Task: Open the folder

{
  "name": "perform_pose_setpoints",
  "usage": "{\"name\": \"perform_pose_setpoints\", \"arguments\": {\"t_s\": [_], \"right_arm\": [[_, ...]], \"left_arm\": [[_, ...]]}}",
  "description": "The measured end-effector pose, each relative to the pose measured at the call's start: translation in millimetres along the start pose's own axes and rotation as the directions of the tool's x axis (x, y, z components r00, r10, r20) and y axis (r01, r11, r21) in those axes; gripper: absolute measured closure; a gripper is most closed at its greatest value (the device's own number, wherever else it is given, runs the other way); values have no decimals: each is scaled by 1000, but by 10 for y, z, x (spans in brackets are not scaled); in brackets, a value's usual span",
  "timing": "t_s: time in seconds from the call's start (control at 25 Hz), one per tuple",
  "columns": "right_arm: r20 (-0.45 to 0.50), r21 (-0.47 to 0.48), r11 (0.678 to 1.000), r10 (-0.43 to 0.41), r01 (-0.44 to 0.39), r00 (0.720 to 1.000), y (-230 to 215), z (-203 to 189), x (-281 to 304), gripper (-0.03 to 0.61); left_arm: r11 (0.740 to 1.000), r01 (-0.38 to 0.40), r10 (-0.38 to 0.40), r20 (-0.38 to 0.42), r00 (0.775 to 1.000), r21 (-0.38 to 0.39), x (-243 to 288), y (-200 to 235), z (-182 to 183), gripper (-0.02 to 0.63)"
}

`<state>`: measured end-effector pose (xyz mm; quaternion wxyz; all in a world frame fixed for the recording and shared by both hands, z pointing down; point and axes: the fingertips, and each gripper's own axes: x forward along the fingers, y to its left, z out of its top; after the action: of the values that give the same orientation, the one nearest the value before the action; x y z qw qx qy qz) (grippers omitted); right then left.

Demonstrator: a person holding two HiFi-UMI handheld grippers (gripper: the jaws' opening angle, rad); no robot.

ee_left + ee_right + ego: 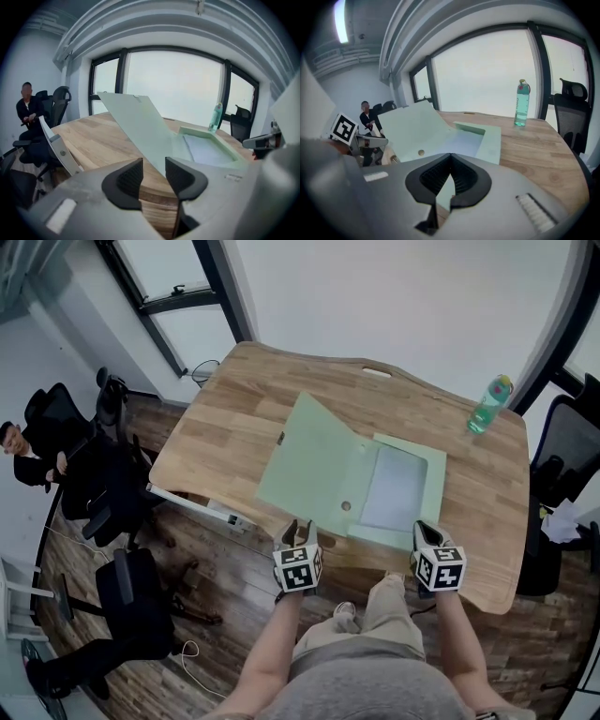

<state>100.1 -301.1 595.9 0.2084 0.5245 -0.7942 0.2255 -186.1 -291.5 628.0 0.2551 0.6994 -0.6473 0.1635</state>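
Across the room's dark plank floor (225,592), beside tall windows (173,84), stands a pale wooden surface (234,418) with rounded corners. One pale green folder (361,474) lies on it near the front edge. The folder is open: its cover (305,456) tilts up on the left, and the shallow tray half on the right holds one white sheet (394,488). One green bottle (489,404) stands upright at the far right corner, well apart from the folder. One person (28,460) sits at the left of the room.

Two tools hover at the near edge. The left tool (153,161) has its jaws apart, pressing on nothing; the cover's near corner shows through the gap. The right tool (451,155) has its tips together, with only a sliver of green showing below them.

Black office chairs (117,493) at the left overlap too much to count, and another at the right is cut off.
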Motion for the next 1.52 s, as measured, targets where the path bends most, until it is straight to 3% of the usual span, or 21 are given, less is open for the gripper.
{"name": "perform_pose_setpoints", "arguments": {"t_s": [0.12, 0.44, 0.72, 1.12, 1.52], "right_arm": [[82, 19, 998, 62, -64, 995, 343, 158, -132, 577], [200, -46, 977, 212, -207, 957, 1009, 387, -593, 577], [238, -141, 963, 258, -230, 936, 1202, 328, -1215, 577], [267, -174, 947, 308, -269, 913, 1278, -38, -2151, 578], [295, -182, 936, 343, -300, 892, 1294, -322, -2731, 578]], "left_arm": [[999, 35, -34, 45, 998, -25, -229, -101, 116, 493], [995, 93, -88, 121, 989, -32, -843, -477, 214, 605], [993, 117, -112, 162, 980, -23, -1440, -902, 95, 609], [988, 151, -142, 199, 970, -28, -2283, -1541, -312, 609], [987, 158, -148, 233, 961, -24, -2809, -1856, -616, 609]]}}
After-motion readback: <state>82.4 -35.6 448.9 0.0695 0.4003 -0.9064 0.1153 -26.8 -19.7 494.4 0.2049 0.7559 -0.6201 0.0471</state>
